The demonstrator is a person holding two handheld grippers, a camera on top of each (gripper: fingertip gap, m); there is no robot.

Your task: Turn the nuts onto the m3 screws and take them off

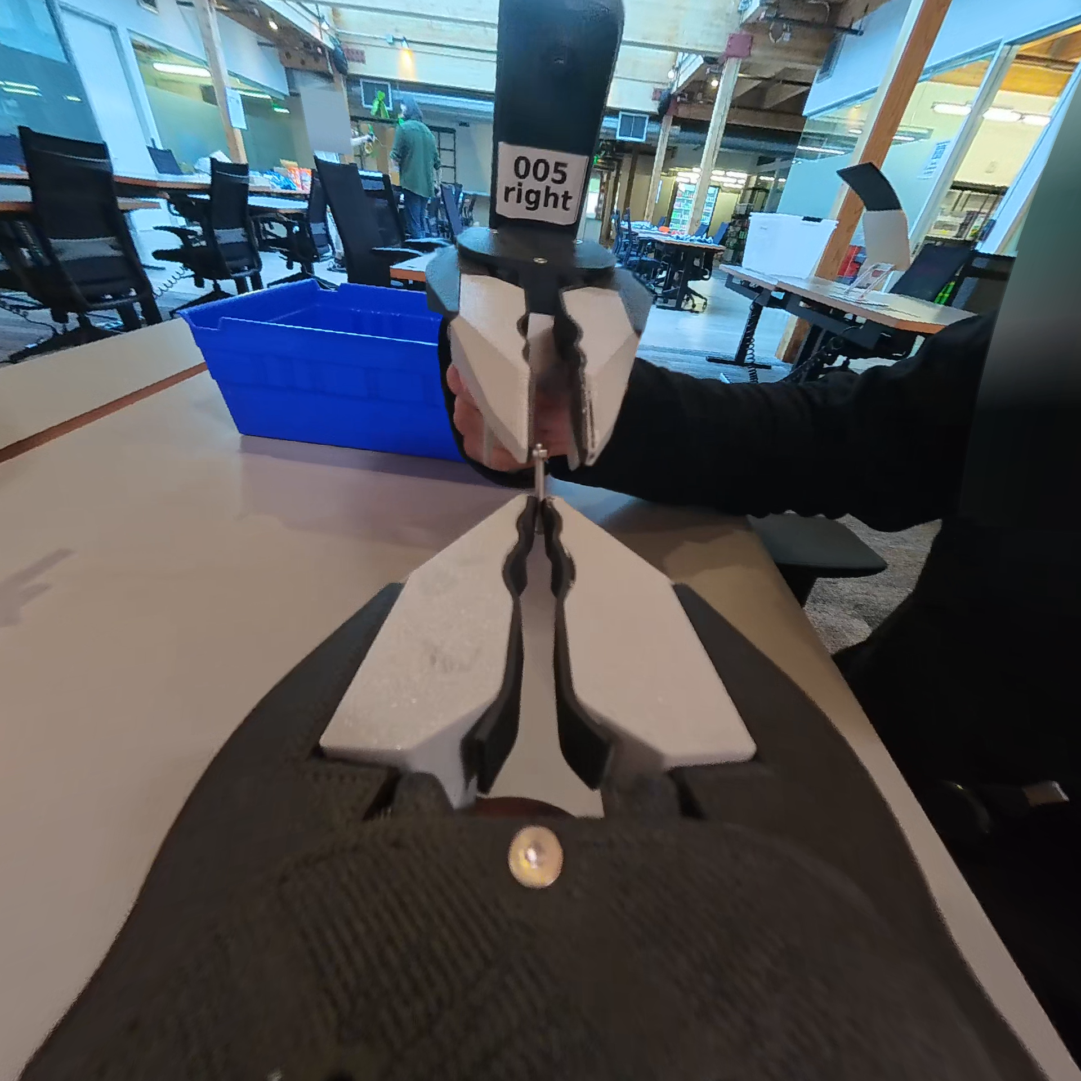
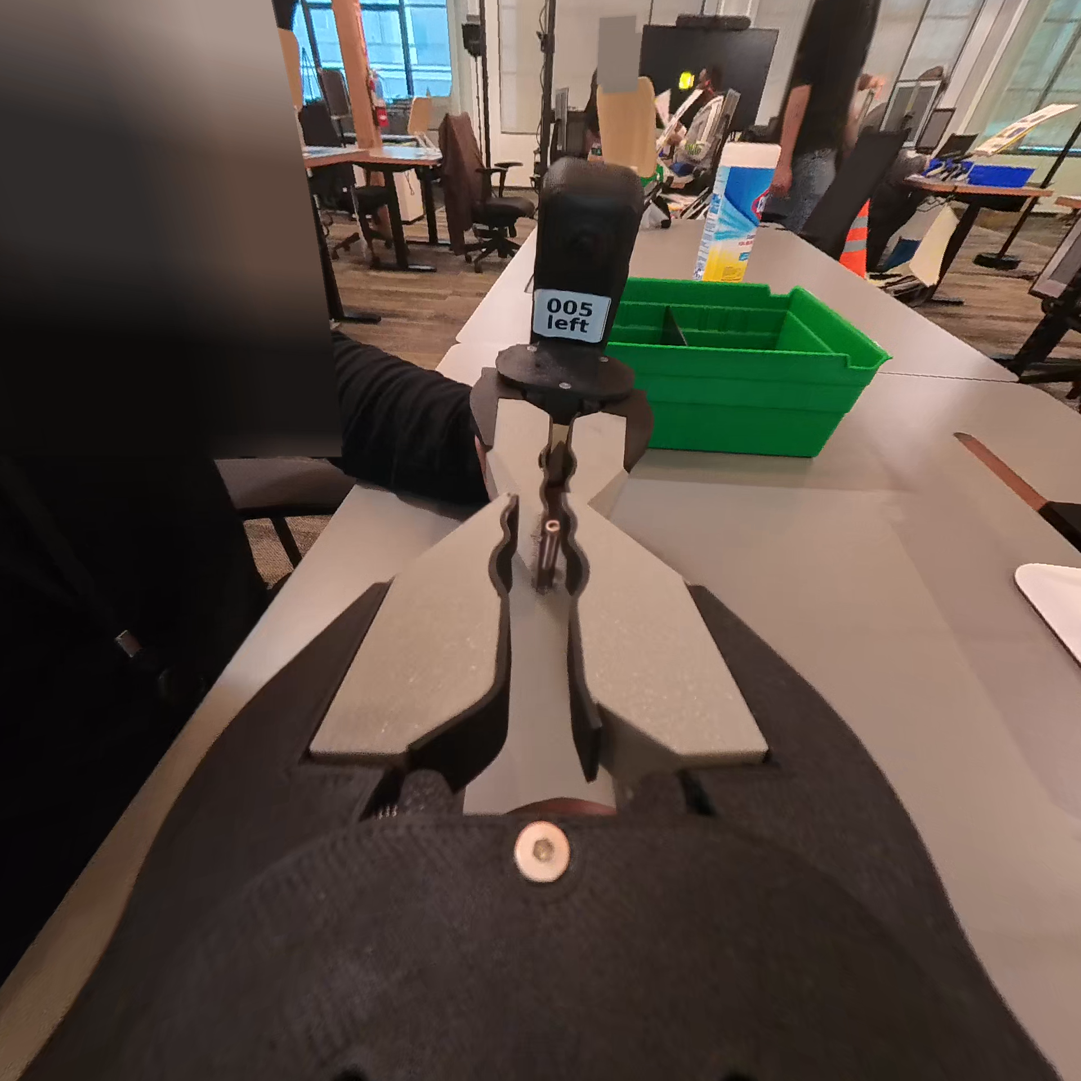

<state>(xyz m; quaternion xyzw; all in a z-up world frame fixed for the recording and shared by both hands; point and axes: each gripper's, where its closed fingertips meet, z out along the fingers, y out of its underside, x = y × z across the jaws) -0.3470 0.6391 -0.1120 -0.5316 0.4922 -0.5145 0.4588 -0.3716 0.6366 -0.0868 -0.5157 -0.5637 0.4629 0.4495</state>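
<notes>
My left gripper [image 1: 535, 509] is shut on a thin metal screw [image 1: 538, 485] that sticks out past its fingertips, above the grey table [image 1: 175, 556]. A small nut [image 1: 539, 450] sits at the screw's far end. My right gripper [image 1: 553, 462] faces the left one tip to tip. In the right wrist view the right gripper [image 2: 541, 509] has its jaws a little apart, wider than the screw [image 2: 548, 556]. The ring-shaped nut [image 2: 551, 526] lies between them, close to the right finger. The left gripper [image 2: 553, 503] shows just behind it.
A blue bin [image 1: 327, 362] stands on the table behind the right gripper. A green divided bin [image 2: 731, 374] and a wipes canister [image 2: 734, 216] stand behind the left gripper. A white object [image 2: 1053, 602] lies at the right edge. The table edge runs close by on the person's side. Left and right tips are no more than a few centimetres apart. The white object [image 2: 1053, 602] is about equally far from each gripper, around 40 centimeters.
</notes>
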